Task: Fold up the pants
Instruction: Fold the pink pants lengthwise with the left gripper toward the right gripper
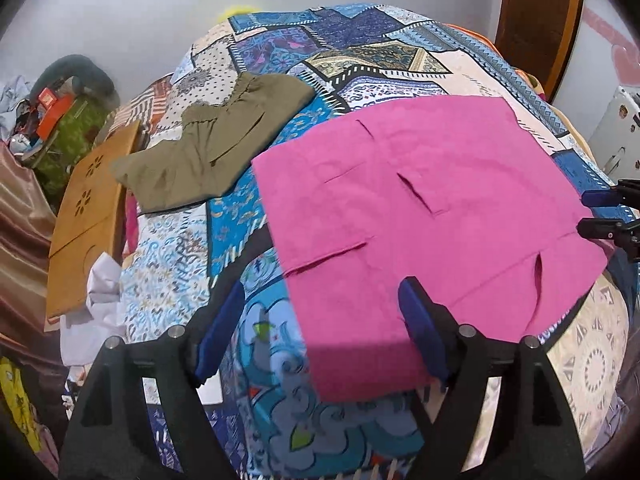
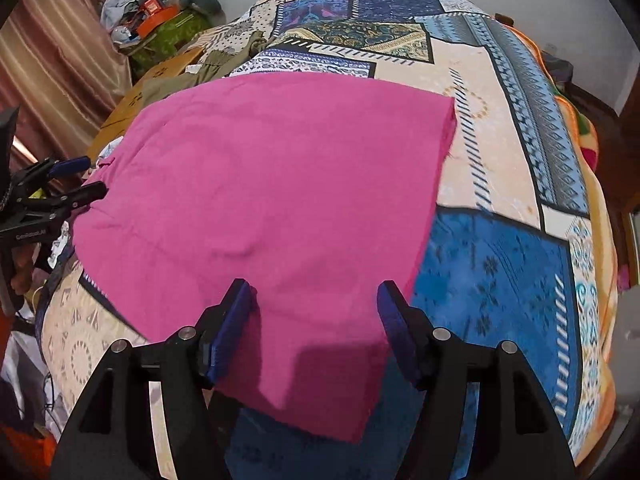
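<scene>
Left wrist view, left to right. Wooden board [image 1: 86, 216] leans at the bed's left edge, about 9 o'clock; white cloth [image 1: 96, 300] bunched at its foot. Olive garment [image 1: 208, 152] lies folded on the patchwork bedspread [image 1: 176, 272] at about 10 o'clock, well apart from the pink pants [image 1: 420, 216]. Pants lie flat, folded into a broad rectangle, pocket slits facing up, centre to 3 o'clock. Left gripper [image 1: 320, 332]: fingers spread wide, nothing pinched; right finger's blue pad [image 1: 420, 332] sits over the pants' near edge, the left pad over bare bedspread. Contact between pad and cloth cannot be told. Right gripper [image 1: 600, 212] shows at 3 o'clock, at the pants' far side edge.

Right wrist view, left to right. Left gripper [image 2: 80, 180] at 9 o'clock, fingers apart, tips at the pants' [image 2: 280, 184] left edge. Pants fill the centre; near corner hangs toward 6 o'clock. Right gripper [image 2: 316, 320]: fingers spread, straddling that near edge without pinching it. Bedspread [image 2: 500, 280] bare from 1 to 4 o'clock.
</scene>
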